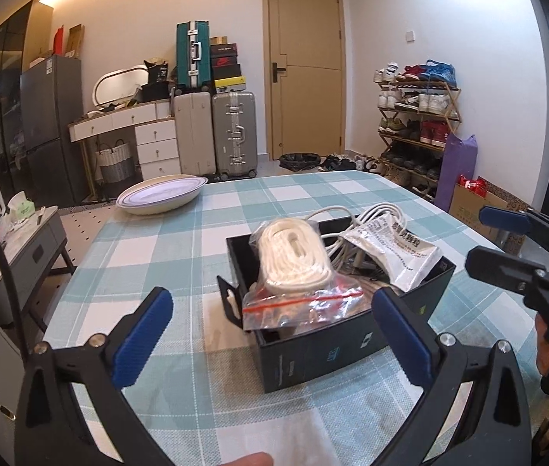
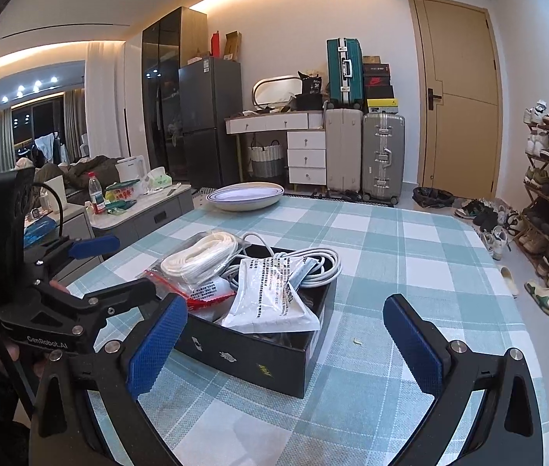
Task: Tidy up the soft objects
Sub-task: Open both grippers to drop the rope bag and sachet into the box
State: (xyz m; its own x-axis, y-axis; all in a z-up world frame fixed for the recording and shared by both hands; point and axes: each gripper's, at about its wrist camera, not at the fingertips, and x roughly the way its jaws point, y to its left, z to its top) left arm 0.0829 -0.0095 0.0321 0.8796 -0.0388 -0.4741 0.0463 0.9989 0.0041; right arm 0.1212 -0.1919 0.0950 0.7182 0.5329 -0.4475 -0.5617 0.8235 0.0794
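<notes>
Left wrist view shows your left gripper and right gripper both with jaws wide apart and empty, the bagged rope, cable and white pouch already piled in the black box, so you seem nearly finished.

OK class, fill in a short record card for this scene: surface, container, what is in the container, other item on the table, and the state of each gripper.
surface: table with checked cloth
container: black box, open top, on the cloth
contents: bagged white rope, coiled white cable, white printed pouch, all piled above the rim
other item: white oval dish at the far edge
left gripper: open, holding nothing
right gripper: open, holding nothing
</notes>
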